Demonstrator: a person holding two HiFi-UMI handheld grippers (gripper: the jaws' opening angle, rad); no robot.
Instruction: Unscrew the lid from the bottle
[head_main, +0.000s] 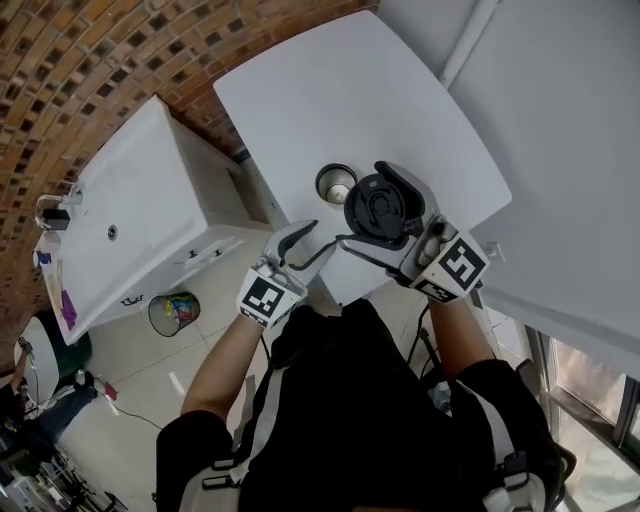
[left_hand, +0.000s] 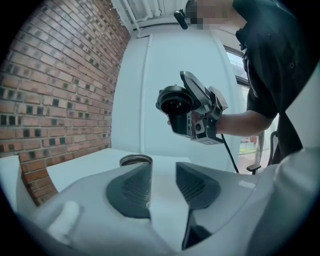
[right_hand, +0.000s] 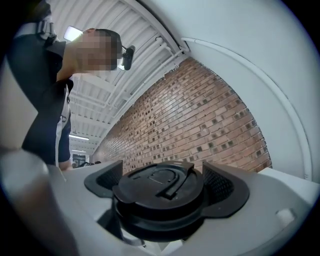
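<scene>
On the white desk in front of you, near its front edge, the open-mouthed steel cylindrical bottle stands upright with its lid off. Your right gripper is clamped on the round black plastic lid, one jaw on each side of its rim, and holds it in the air just beside the bottle and above the desk edge; in the right gripper view the lid's top, with its folded loop handle, faces the camera. Your left gripper is empty: its jaws stand apart with nothing between the dark ribbed pads, and it hangs off the near edge of the desk, close to the bottle but not touching it. From the left gripper view the bottle shows just past the left pad, farther back on the desk. A brick wall runs along the far side, and a white cabinet stands to your left of the desk.
</scene>
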